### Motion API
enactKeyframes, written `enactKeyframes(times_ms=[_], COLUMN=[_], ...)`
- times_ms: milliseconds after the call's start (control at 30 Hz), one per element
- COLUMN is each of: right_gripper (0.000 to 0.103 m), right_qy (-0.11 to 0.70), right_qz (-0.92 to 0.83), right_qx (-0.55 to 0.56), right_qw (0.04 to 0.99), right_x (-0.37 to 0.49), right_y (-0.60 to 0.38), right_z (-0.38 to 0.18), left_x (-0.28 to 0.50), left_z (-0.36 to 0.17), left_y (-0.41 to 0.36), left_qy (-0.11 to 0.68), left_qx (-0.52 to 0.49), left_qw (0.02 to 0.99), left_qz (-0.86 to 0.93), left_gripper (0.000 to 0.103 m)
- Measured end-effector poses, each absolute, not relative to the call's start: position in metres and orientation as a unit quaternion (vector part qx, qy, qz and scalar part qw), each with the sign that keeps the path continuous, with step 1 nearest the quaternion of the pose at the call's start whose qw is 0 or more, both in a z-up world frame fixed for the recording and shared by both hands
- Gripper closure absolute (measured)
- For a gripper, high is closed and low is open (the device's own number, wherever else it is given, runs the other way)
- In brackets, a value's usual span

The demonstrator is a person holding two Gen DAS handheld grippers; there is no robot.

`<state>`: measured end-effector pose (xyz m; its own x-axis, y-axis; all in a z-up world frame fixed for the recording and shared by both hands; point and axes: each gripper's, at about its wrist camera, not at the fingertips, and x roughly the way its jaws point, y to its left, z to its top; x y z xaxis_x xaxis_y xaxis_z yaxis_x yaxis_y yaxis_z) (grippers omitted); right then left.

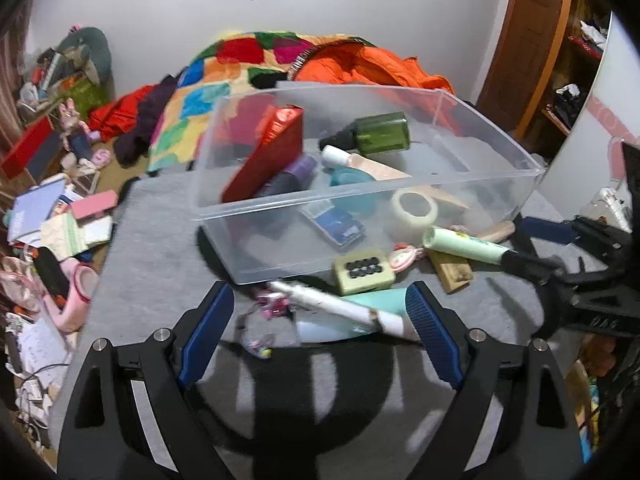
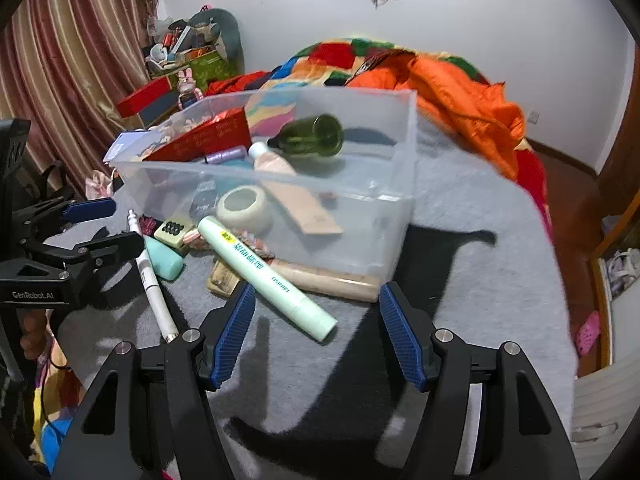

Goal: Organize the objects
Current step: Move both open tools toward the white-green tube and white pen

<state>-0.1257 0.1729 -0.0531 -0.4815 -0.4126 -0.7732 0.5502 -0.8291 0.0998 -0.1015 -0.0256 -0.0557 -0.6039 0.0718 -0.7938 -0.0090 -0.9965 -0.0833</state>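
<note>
Grey counter [image 2: 460, 240] carries a clear plastic bin [image 1: 400, 184], set toward its far edge. Inside the bin: red box [image 1: 268, 152] leaning on the left wall, green bottle [image 1: 376, 133] on its side, tape roll [image 1: 414, 208], purple tube [image 1: 294, 174], small blue packet [image 1: 336, 222].

Loose pile against the bin's near wall: pale green tube [image 2: 266, 276], white pen [image 2: 152, 280], teal bar [image 2: 164, 258], cream case with black dots [image 1: 362, 270].

Left gripper [image 1: 320, 334] low over the pen, fingers [image 1: 208, 332] spread wide, pinching nothing. Right gripper [image 2: 316, 332] near the green tube's end, fingers [image 2: 234, 332] spread apart, empty, not touching it.
</note>
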Motion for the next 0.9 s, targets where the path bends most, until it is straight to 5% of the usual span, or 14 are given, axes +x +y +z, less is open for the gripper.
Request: enactKeyframes(times_ms=[233, 333, 567, 900], right_gripper=[0.045, 0.065, 0.076, 0.085], right_qy=[0.103, 0.113, 0.109, 0.123], right_qz=[-0.854, -0.851, -0.85, -0.846], right_qx=[0.418, 0.415, 0.413, 0.412], right_qw=[0.292, 0.3, 0.307, 0.317], right_x=[-0.123, -0.119, -0.112, -0.091], right_y=[0.154, 0.15, 0.154, 0.164], right_z=[-0.06, -0.06, -0.06, -0.056], left_x=[-0.113, -0.112, -0.095, -0.054], left_z=[-0.073, -0.075, -0.069, -0.06], left_y=[-0.018, -0.018, -0.028, -0.044], left_qy=[-0.051, -0.057, -0.084, -0.121], left_qx=[-0.466, -0.461, -0.446, -0.442], left_qw=[0.025, 0.02, 0.0, 0.009], left_qz=[0.883, 0.885, 0.891, 0.889], left_gripper=[0.015, 0.015, 0.045, 0.047])
